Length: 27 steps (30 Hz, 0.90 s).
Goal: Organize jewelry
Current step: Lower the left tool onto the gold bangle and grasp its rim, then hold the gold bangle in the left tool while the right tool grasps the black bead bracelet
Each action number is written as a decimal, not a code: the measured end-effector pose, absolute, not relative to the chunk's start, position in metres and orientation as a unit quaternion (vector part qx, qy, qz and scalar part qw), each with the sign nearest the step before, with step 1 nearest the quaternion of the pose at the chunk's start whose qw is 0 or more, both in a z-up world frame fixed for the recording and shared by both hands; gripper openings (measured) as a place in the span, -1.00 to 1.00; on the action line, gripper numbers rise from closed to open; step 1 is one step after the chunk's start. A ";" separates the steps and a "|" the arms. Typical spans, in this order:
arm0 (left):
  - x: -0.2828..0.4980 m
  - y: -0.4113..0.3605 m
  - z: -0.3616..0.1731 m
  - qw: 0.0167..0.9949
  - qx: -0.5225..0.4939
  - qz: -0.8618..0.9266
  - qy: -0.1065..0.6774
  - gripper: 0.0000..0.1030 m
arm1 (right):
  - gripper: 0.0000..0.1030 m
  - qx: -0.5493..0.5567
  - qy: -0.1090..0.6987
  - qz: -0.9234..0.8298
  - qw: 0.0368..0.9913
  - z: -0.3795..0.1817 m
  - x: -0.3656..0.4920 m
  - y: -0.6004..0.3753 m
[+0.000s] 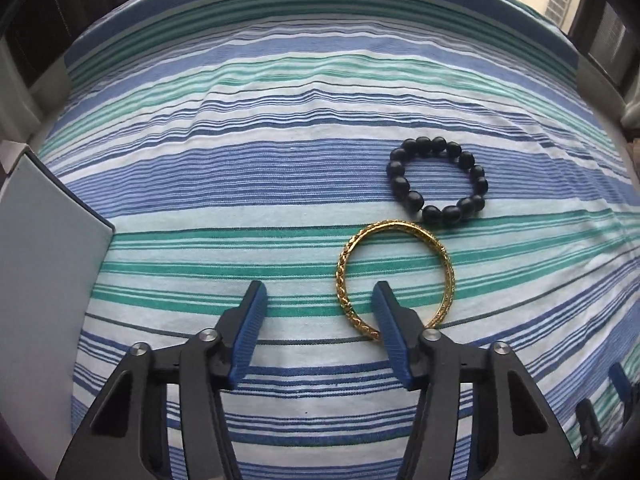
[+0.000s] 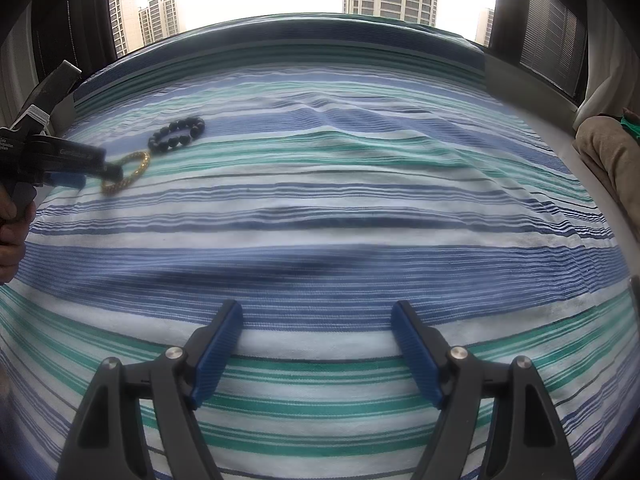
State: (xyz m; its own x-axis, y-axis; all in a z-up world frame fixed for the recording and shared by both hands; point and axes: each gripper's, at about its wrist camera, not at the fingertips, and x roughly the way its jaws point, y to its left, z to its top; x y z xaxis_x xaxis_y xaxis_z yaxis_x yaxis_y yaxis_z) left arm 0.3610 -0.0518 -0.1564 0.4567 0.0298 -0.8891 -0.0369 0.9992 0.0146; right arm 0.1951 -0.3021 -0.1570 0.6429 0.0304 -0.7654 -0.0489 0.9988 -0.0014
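Straddling gold bangle (image 1: 396, 272) rim, left gripper (image 1: 320, 300) spread wide, ungrasped, aligned to pinch | beaded bracelet (image 1: 438, 180) just beyond | right gripper (image 2: 316, 320) spread, empty, waiting over striped bed (image 2: 360, 200).

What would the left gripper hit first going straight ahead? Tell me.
The left gripper is open. Its right finger already overlaps the gold bangle, so the bangle's near rim comes first, though height above it is unclear.

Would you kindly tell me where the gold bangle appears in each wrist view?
Left wrist view: gold bangle lies lower centre-right, its near rim around the left gripper's right finger.
Right wrist view: gold bangle sits far left, mid-height.
Shared landmark: black bead bracelet just beyond it.
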 end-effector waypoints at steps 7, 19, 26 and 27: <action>0.343 -0.043 -0.151 0.847 -0.017 0.008 0.531 -0.95 | 0.52 -0.011 0.422 0.022 0.906 -0.157 0.195 -0.302; 0.260 0.028 -0.123 0.851 -0.099 -0.015 0.515 -0.95 | 0.52 -0.012 0.422 0.021 0.906 -0.157 0.195 -0.302; 0.212 0.061 -0.116 0.856 -0.107 -0.017 0.506 -0.95 | 0.53 -0.005 0.460 0.032 0.887 -0.152 0.206 -0.301; 0.206 0.064 -0.116 0.856 -0.110 -0.017 0.505 -0.95 | 0.53 0.009 0.468 0.060 0.882 -0.144 0.214 -0.300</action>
State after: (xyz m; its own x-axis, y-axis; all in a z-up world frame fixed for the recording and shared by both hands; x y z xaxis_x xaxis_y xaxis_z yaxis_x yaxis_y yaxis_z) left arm 0.2059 0.0643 -0.1159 0.4900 -0.1404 -0.8603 -0.0819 0.9752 -0.2058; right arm 0.2140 -0.2999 -0.1441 0.5544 0.1141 -0.8244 -0.0971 0.9927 0.0722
